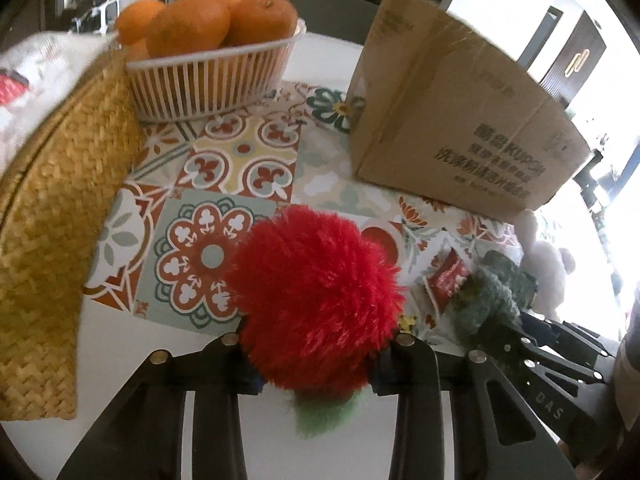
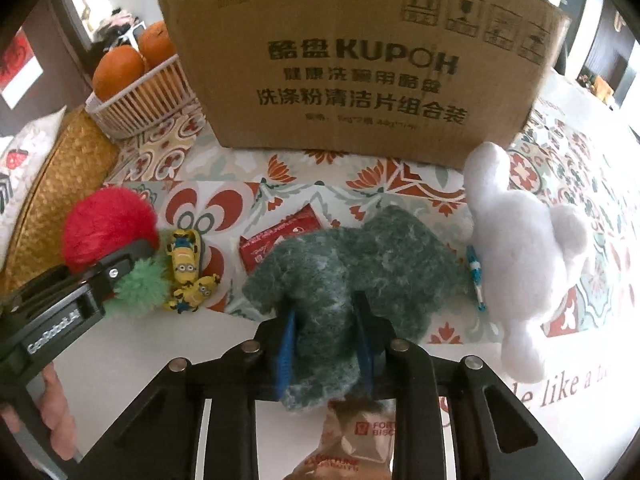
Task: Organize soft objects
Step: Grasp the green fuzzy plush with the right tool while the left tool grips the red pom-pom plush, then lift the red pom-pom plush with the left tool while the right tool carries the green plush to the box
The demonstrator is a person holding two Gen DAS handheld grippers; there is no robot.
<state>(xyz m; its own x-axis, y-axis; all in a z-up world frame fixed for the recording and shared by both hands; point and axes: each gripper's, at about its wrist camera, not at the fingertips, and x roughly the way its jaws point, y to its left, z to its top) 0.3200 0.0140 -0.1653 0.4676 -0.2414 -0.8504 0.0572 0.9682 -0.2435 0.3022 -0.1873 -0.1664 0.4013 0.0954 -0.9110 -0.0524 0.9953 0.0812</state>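
My left gripper (image 1: 316,360) is shut on a fluffy red plush with a green tuft (image 1: 316,292), held just above the patterned tablecloth; it also shows in the right wrist view (image 2: 108,228). My right gripper (image 2: 326,340) is shut on a dark green fuzzy plush (image 2: 352,264), also visible at the right of the left wrist view (image 1: 486,304). A white plush animal (image 2: 520,256) lies right of the green one. An open cardboard box (image 2: 360,64) stands behind them, also in the left wrist view (image 1: 460,120).
A white basket of oranges (image 1: 208,76) stands at the back left. A woven straw cushion (image 1: 52,220) lies at the left. Yellow minion toys (image 2: 186,268), a red sachet (image 2: 276,240) and a biscuit packet (image 2: 356,444) lie on the cloth.
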